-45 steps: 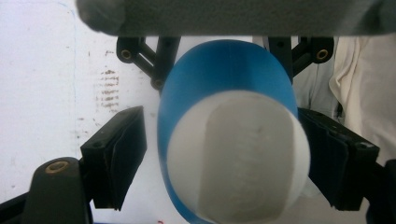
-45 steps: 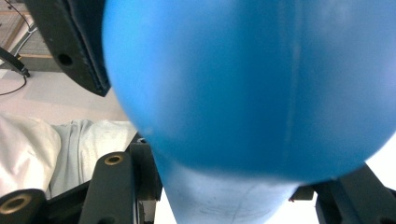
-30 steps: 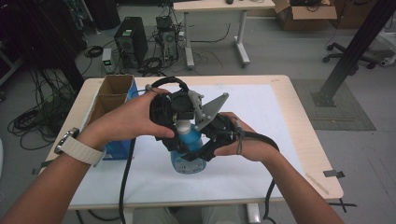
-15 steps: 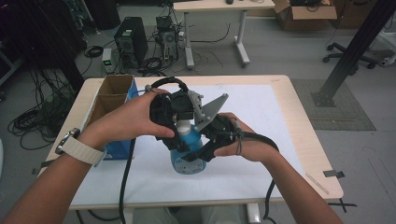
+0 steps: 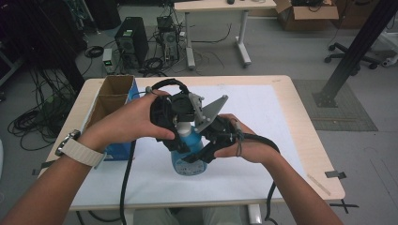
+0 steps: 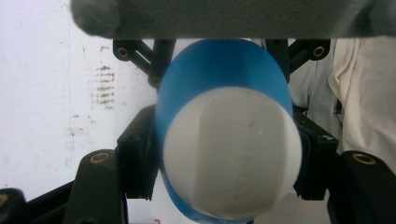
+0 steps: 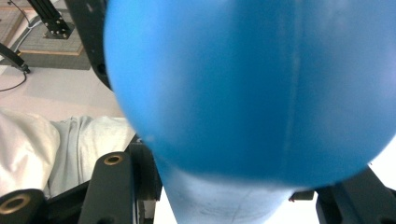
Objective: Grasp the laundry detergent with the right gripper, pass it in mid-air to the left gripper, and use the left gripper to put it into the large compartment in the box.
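A blue bottle (image 5: 190, 161) with a white cap (image 6: 231, 149) stands on the white sheet near the table's front. My left gripper (image 5: 184, 136) comes down on it from above. Its jaws have just been closing and now sit shut on the bottle's top, one pad (image 6: 137, 158) on each side of the cap. My right gripper (image 5: 202, 152) reaches in from the right and is shut on the bottle's lower body (image 7: 252, 84), which bulges between its black jaws. The hands and gripper bodies hide the bottle's upper half in the high view.
An open cardboard box (image 5: 115, 96) with a blue side stands at the table's left edge. A white sheet (image 5: 267, 117) covers most of the wooden table (image 5: 307, 136). Cables trail from both grippers over the front edge.
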`<state>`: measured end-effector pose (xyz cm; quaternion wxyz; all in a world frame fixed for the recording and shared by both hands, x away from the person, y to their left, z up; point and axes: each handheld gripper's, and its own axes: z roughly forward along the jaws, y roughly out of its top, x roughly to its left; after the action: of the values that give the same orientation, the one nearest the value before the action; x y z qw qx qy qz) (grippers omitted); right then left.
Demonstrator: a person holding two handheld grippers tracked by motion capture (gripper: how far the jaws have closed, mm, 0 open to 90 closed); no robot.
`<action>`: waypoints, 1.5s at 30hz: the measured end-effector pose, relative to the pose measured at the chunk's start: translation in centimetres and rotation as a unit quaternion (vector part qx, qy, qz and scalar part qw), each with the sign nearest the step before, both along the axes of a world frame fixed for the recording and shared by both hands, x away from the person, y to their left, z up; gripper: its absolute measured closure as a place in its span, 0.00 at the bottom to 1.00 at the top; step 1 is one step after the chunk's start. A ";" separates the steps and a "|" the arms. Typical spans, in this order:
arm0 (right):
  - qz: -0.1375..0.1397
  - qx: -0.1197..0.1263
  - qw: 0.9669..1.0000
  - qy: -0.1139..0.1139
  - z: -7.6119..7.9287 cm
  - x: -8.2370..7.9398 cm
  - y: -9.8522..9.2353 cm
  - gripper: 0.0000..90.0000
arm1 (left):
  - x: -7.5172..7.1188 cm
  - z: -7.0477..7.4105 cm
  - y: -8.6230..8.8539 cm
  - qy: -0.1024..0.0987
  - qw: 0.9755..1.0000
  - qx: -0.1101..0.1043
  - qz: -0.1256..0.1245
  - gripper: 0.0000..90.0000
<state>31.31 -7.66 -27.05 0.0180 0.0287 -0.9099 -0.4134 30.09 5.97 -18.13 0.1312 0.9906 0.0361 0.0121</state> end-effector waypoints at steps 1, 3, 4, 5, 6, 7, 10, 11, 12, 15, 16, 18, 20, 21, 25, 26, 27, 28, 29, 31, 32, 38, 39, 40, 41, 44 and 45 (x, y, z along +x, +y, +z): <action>0.000 0.000 1.000 0.000 0.0 0.0 0.0 0.48 | 0.0 0.0 0.0 0.000 1.000 0.000 0.000 0.42; -0.001 0.003 1.000 0.000 -0.1 0.0 0.0 0.48 | 0.0 0.0 -0.1 -0.001 1.000 0.004 0.002 0.42; -0.003 0.009 1.000 0.004 -0.3 0.1 0.0 0.47 | -0.1 0.1 -0.2 -0.002 1.000 0.007 0.004 0.42; -0.003 0.009 1.000 0.004 -0.3 0.1 0.0 0.47 | -0.1 0.1 -0.2 -0.002 1.000 0.007 0.004 0.42; -0.005 0.007 1.000 0.011 -0.3 0.1 -0.1 0.43 | -0.1 0.1 -0.2 -0.003 1.000 0.010 0.006 0.42; -0.008 0.007 1.000 0.019 -0.4 0.2 -0.2 0.35 | -0.1 0.1 -0.2 -0.003 1.000 0.011 0.009 0.42; -0.021 0.006 0.999 0.028 -0.5 0.4 -0.8 0.29 | -0.1 0.3 0.0 -0.007 1.000 0.012 0.015 0.42; -0.023 0.007 0.999 0.030 -0.6 0.5 -1.0 0.26 | -0.1 0.4 0.2 -0.007 1.000 0.010 0.020 0.42; -0.027 0.007 0.999 0.029 -0.6 0.5 -1.4 0.25 | 0.0 0.6 0.3 -0.006 1.000 0.010 0.022 0.42; -0.035 0.007 0.999 0.033 -0.8 0.7 -2.3 0.21 | 0.0 0.9 0.6 -0.010 0.999 0.015 0.030 0.42; -0.038 0.006 0.999 0.033 -0.9 0.7 -2.7 0.20 | 0.0 1.1 0.7 -0.010 0.999 0.015 0.036 0.42; -0.047 0.001 0.998 0.032 -1.0 0.9 -3.4 0.17 | 0.2 1.3 1.0 -0.007 0.999 0.015 0.046 0.42; -0.058 -0.008 0.998 0.033 -1.1 1.1 -4.0 0.15 | 0.4 1.5 1.3 -0.008 0.998 0.016 0.060 0.42; -0.062 -0.011 0.997 0.033 -1.1 1.1 -4.4 0.14 | 0.4 1.7 1.4 -0.012 0.997 0.018 0.068 0.42; -0.078 -0.036 0.996 0.028 -1.1 1.2 -5.6 0.09 | 0.7 2.4 2.0 -0.017 0.995 0.025 0.095 0.42; -0.079 -0.042 0.996 0.026 -1.1 1.2 -5.8 0.09 | 0.8 2.6 2.1 -0.019 0.994 0.029 0.100 0.42; -0.081 -0.048 0.995 0.026 -1.0 1.3 -6.1 0.09 | 0.8 2.9 2.3 -0.020 0.994 0.028 0.107 0.42; -0.084 -0.054 0.995 0.026 -1.0 1.3 -6.3 0.08 | 0.9 3.1 2.4 -0.021 0.993 0.030 0.113 0.42; -0.086 -0.059 0.994 0.025 -0.9 1.3 -6.6 0.08 | 1.0 3.4 2.5 -0.022 0.992 0.031 0.119 0.42; -0.092 -0.073 0.993 0.025 -0.8 1.3 -7.1 0.07 | 1.1 4.0 2.7 -0.024 0.990 0.033 0.133 0.42; -0.093 -0.077 0.992 0.024 -0.8 1.3 -7.3 0.07 | 1.1 4.3 2.8 -0.026 0.989 0.037 0.139 0.42; -0.102 -0.112 0.988 0.020 -0.6 1.4 -8.8 0.06 | 1.5 5.9 3.3 -0.018 0.981 0.051 0.187 0.42; -0.105 -0.118 0.987 0.020 -0.6 1.3 -9.1 0.06 | 1.6 6.2 3.4 -0.017 0.979 0.051 0.196 0.42; -0.105 -0.121 0.987 0.016 -0.6 1.3 -9.3 0.06 | 1.6 6.5 3.5 -0.015 0.977 0.052 0.207 0.42; -0.105 -0.126 0.986 0.013 -0.6 1.3 -9.6 0.06 | 1.7 6.8 3.6 -0.014 0.974 0.054 0.218 0.42; -0.101 -0.147 0.984 0.004 -0.7 1.2 -10.4 0.05 | 1.8 7.4 3.9 -0.015 0.963 0.062 0.261 0.42; -0.101 -0.160 0.982 0.005 -0.7 1.1 -10.7 0.05 | 1.9 7.6 4.0 -0.015 0.960 0.063 0.273 0.42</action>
<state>32.41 -18.35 -27.79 -0.0150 -0.0691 -0.9625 -0.2620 31.98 9.92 -10.55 0.0611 0.9491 0.3021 0.0646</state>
